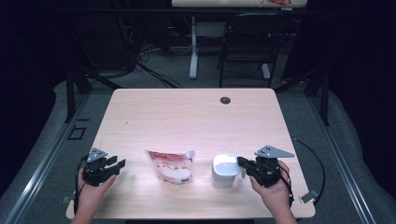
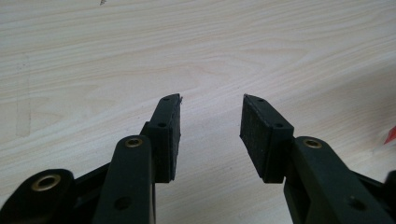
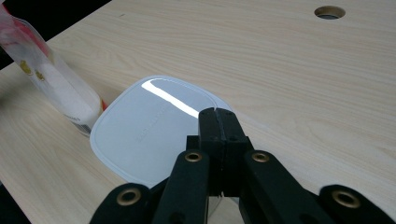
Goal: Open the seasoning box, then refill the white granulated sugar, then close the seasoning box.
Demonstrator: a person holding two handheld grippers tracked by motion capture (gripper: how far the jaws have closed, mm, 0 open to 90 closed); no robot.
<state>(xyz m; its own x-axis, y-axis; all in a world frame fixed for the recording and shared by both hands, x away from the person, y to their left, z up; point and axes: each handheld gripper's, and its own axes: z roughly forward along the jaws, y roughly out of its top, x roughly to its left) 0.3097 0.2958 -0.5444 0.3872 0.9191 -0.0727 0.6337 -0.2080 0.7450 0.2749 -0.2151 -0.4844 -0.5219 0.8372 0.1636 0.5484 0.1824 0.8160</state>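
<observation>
High view: your left gripper [image 1: 116, 164] sits at the lower left of the frame, near the table's [image 1: 187, 116] front edge, with your left hand [image 1: 91, 189] wrapped around its body; its jaws stand partly apart over bare wood with nothing between them. Your right gripper [image 1: 240, 162] sits at the lower right, held by your right hand [image 1: 271, 186], with its jaw tips at the right edge of the white container [image 1: 224, 171]. The pouch [image 1: 170, 165], clear with red and white print and a spout at its upper right corner, stands just left of the container at the lower centre, well apart from the left gripper. A cable hole [image 1: 225, 100] marks the table's upper centre.

Left gripper view: your left gripper [image 2: 210, 126] rises from the bottom edge, its jaws held at a moderate gap, the ribbed pads [image 2: 254, 135] facing each other over pale wood grain, gripping nothing.

Right gripper view: your right gripper [image 3: 215, 112] has its jaws pressed together, with nothing seen between them, their tips over the right part of the white container's [image 3: 140, 130] lid at the centre of the frame. The pouch [image 3: 51, 79] leans in the upper left, its base just beside the container. The cable hole [image 3: 329, 12] lies at the upper right
</observation>
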